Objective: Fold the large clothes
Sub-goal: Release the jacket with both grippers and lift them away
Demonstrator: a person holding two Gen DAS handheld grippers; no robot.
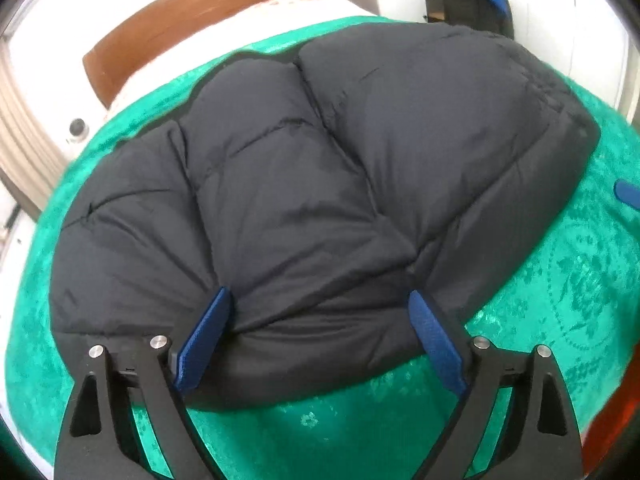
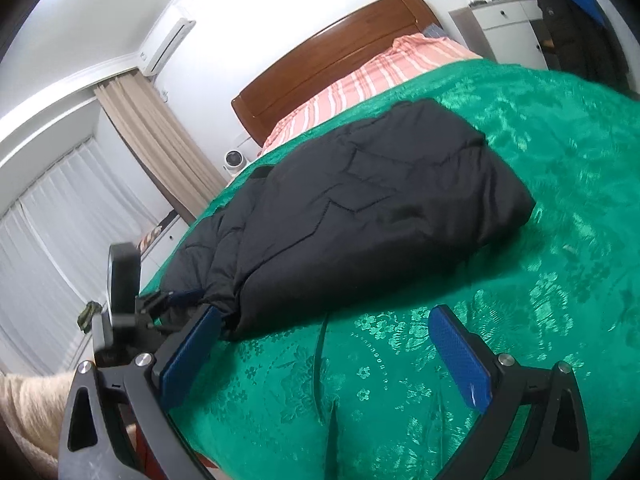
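Dark jacket (image 1: pixel 320 184) near edge hidden behind left gripper (image 1: pixel 320 300) fingers, small white device (image 2: pixel 234 159) unidentifiable

a wooden headboard (image 2: pixel 332 56) against a white wall, beige curtains (image 2: pixel 160 148) beside sheer-draped, bright windows.

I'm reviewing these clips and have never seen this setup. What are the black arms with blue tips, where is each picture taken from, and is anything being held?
Each picture comes from a fisheye camera on a hand-held two-finger gripper, looking along its blue-padded fingers. The left gripper is open, its fingers on either side of the near edge of a dark puffy jacket, not clamped on it. The right gripper is open over the green bedspread, beside the jacket's near corner. The jacket lies folded on the bed; nothing is held.
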